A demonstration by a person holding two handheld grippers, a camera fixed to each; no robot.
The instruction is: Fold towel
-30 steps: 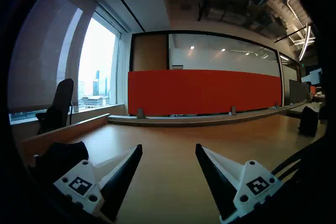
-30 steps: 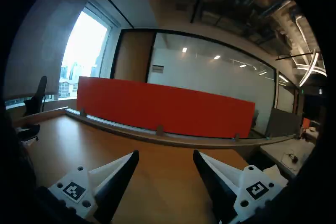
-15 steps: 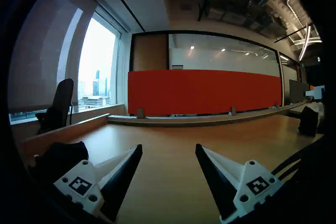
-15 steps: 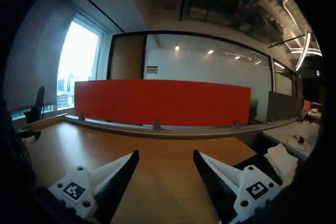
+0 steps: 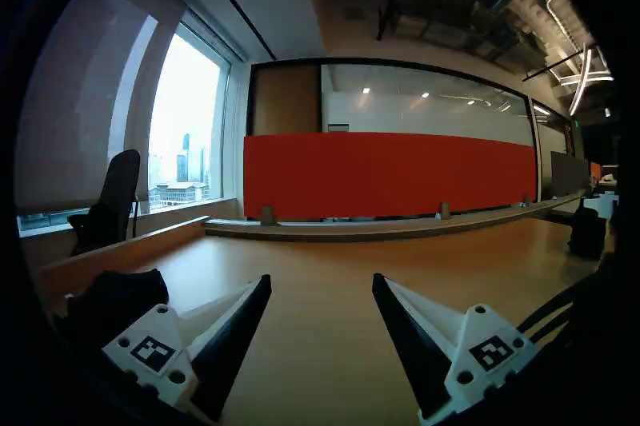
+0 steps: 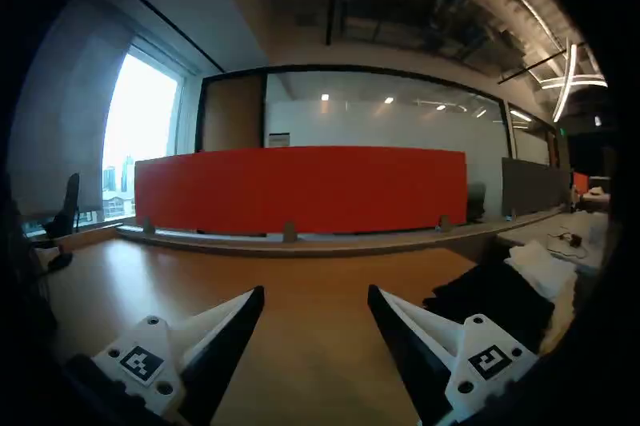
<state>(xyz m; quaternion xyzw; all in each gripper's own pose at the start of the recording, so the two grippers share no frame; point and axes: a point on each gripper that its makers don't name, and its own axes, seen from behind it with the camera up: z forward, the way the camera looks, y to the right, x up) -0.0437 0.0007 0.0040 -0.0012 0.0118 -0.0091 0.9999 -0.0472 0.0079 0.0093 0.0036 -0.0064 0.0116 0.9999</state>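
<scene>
Right now you are holding the left gripper (image 5: 320, 298) and right gripper (image 6: 316, 306) over the wooden desk (image 6: 320, 266), fingers spread, gripping nothing. The black towel (image 6: 496, 298) is lying by a white stack (image 6: 552, 262) (off to the right gripper's right). Grabbing hastily, you are risking pinching several layers.

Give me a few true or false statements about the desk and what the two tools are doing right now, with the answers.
1. The left tool is open and holds nothing. True.
2. The right tool is shut on a cloth. False: it is open, with bare desk between its fingers.
3. In the right gripper view, a black cloth lies at the right, next to a white cloth. True.
4. The divider behind the desk is blue. False: it is red.
</scene>
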